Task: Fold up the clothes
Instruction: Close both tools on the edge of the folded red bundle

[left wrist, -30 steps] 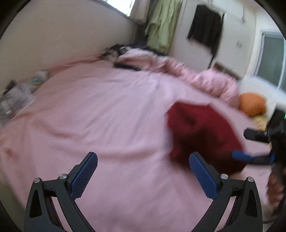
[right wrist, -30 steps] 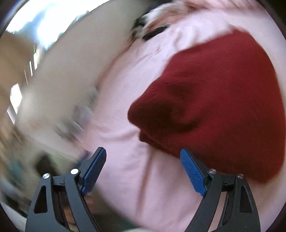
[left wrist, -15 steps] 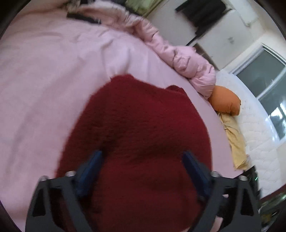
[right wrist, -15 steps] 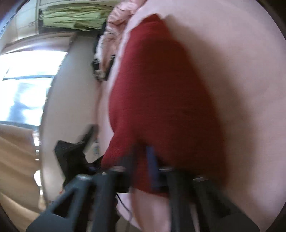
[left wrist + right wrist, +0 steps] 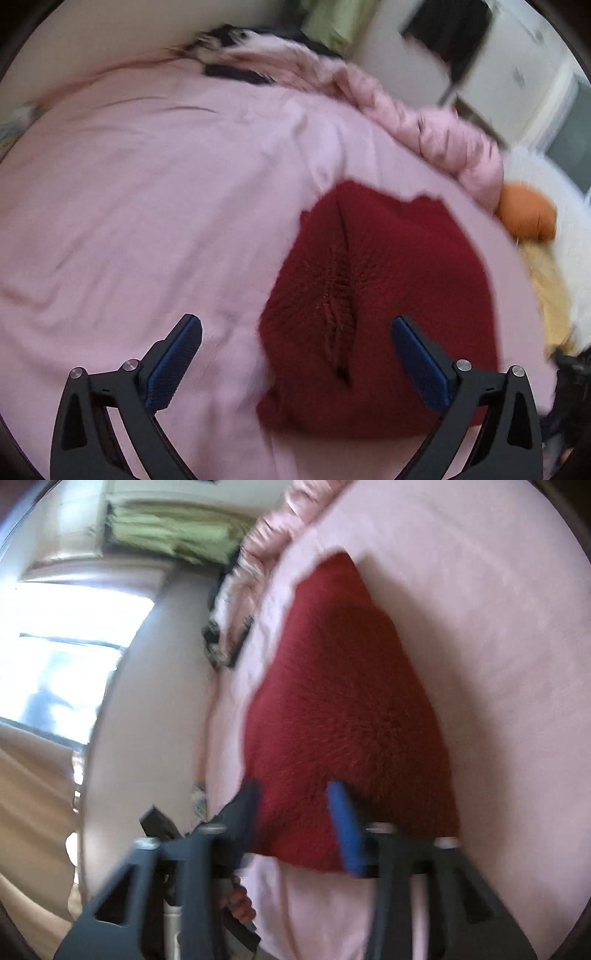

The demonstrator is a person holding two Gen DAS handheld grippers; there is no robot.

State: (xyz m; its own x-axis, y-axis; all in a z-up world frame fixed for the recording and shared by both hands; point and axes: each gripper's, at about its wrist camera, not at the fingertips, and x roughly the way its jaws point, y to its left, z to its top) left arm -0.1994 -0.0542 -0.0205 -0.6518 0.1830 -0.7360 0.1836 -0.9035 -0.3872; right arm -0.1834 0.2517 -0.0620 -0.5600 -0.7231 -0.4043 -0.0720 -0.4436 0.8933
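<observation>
Here, a folded red sweater [image 5: 380, 310] lies on the pink bedsheet [image 5: 140, 206]; left gripper [image 5: 295, 354] hovers spread wide, right gripper [image 5: 301, 823] partly closed around its edge.

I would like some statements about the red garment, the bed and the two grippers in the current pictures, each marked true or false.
1. The red sweater lies on a pink bedsheet. True.
2. The left gripper is shut on the sweater. False: its jaws stand wide open and hold nothing.
3. An orange cushion lies beyond the sweater in the left wrist view. True.
4. The sweater is spread out flat with both sleeves extended. False: it is a compact folded bundle.
5. The right gripper has its fingers against the sweater's near edge. True, though blur hides whether it grips.
</observation>
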